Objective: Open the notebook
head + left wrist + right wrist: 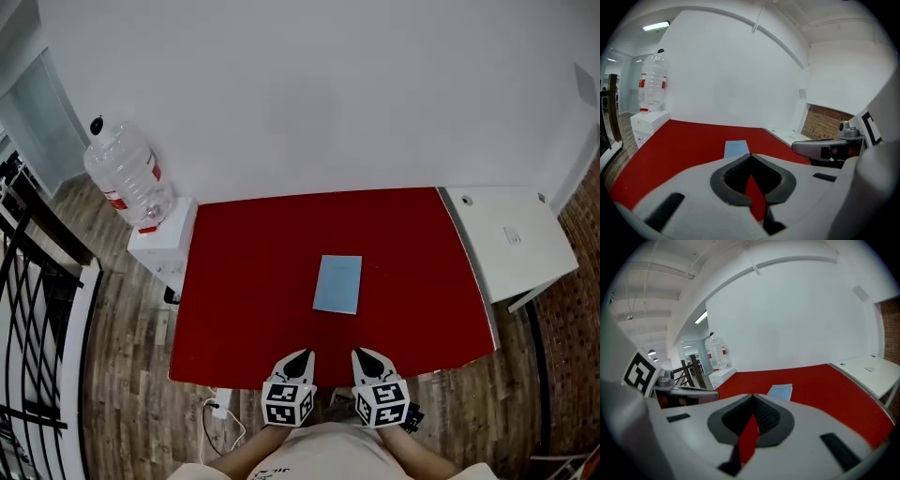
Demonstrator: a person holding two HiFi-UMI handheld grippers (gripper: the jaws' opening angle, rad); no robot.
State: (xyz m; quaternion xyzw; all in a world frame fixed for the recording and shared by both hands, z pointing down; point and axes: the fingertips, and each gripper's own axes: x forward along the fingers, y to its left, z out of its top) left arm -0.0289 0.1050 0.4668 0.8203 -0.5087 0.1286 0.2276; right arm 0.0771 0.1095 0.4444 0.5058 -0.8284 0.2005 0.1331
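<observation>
White wall [309, 94] closes off the far side, and a red table [244, 281] stands against it on a wooden floor [122, 375]. To the left of the table a large water bottle [127, 173] sits upside down on a white dispenser [167, 239], with a black railing [28, 309] further left. A white side table [511, 239] touches the table's right edge.

On the red top lies only the notebook [337, 284], light blue, flat, about at the middle of the table, and its cover is shut. Its long sides run near to far with a slight tilt, which puts it squarely in front of the person and probably within reach of either hand. I cannot tell which long side is the spine.

Both tools hang side by side at the near edge of the table, pointing toward the notebook and well apart from it. The left gripper [298, 359] has its jaws brought together at the tips, with nothing between them. The right gripper [366, 357] is closed the same way and is empty too.

Opening has not yet begun. Closed tips make a thin wedge, so this posture likely suits slipping under the cover's free edge while the other tool steadies the book.
</observation>
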